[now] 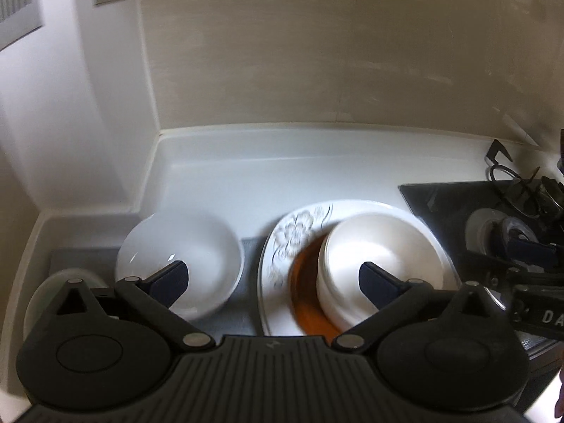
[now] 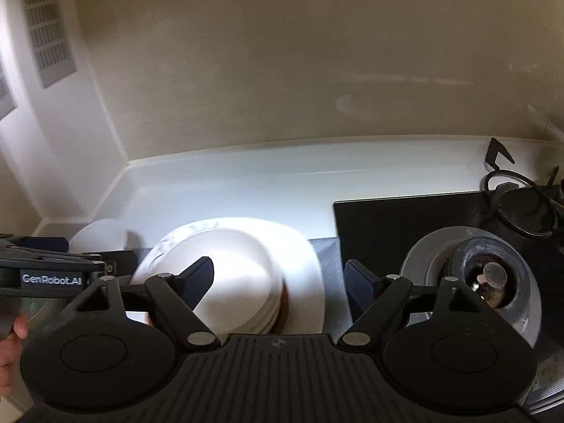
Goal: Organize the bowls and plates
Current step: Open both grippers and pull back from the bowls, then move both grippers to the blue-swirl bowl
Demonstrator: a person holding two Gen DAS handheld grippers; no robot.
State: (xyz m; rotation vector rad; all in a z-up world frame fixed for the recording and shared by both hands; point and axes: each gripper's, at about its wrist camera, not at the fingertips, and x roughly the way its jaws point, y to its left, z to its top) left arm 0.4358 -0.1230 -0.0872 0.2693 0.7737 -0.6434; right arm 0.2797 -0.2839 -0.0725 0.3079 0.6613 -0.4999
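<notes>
Both grippers hang over the counter with nothing between their fingers: the left gripper (image 1: 273, 282) spread wide, the right gripper (image 2: 280, 282) parted too. Below them a stack of white bowls (image 1: 370, 271) sits on an orange plate (image 1: 306, 299), itself on a flowered white plate (image 1: 292, 239). A single white bowl (image 1: 190, 246) stands just left. The gas hob (image 2: 405, 218) lies to the right.
</notes>
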